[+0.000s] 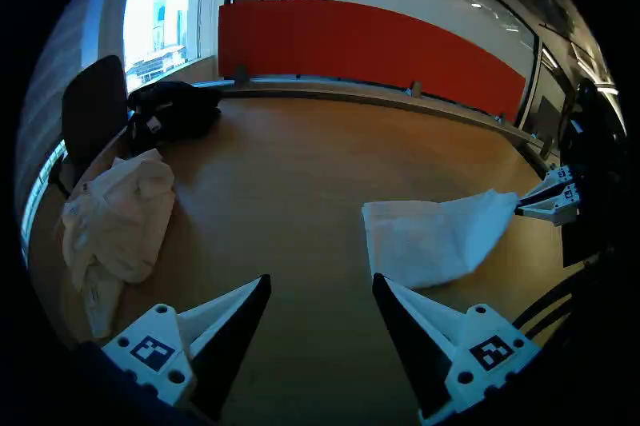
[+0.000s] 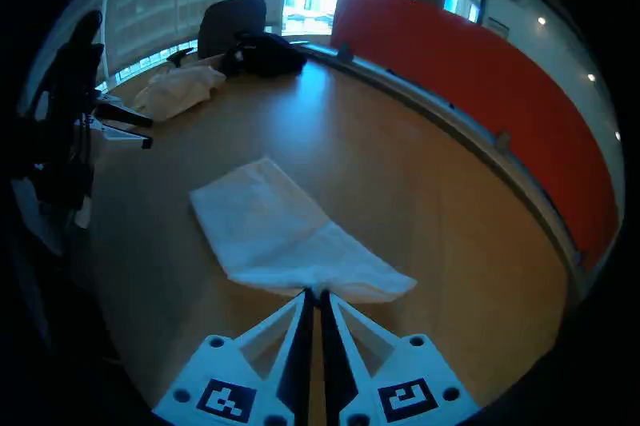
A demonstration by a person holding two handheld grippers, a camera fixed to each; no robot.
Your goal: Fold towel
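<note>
Towel [image 2: 268, 226] lies white and partly folded on the wooden worktop [image 2: 416, 178], near its middle. Right gripper [image 2: 314, 294] has its fingers pressed together on one corner, pinching the cloth. Left gripper [image 1: 320, 278] hovers over bare wood just beside the towel's other end, fingers spread wide and holding nothing. Farther along the worktop sit a rumpled pile of pale cloth [image 1: 120, 218] and a black bag [image 1: 172, 110], a chair [image 1: 92, 110] beside them. A red partition [image 1: 368, 46] lines the far edge.
</note>
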